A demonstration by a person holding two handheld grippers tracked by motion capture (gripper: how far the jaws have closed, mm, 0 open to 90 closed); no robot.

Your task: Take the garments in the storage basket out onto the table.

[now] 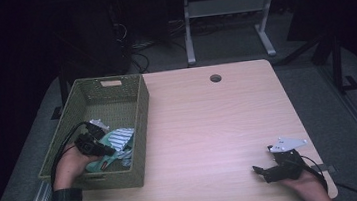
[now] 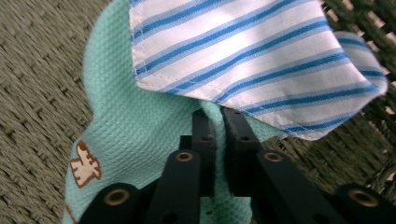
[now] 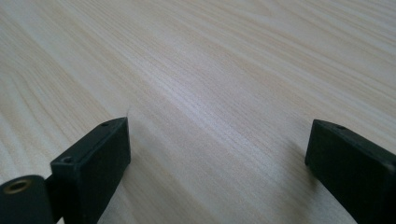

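Left gripper view shows your left tongs (image 2: 218, 128) pinched tight on the mint cloth (image 2: 130, 140) in the basket (image 2: 37, 84); your right tongs (image 3: 217, 154) gape wide over the bare desk (image 3: 210, 70), holding nothing.

no legible txt, no labels, no nos.

We see a mint-green knitted cloth (image 2: 126, 140) with a small brown-and-white animal print, bunched in the green woven basket (image 1: 140, 109), a fold pinched between our left tongs (image 2: 218, 126). A blue-and-white striped cloth (image 2: 243, 51) lies draped over its upper edge.
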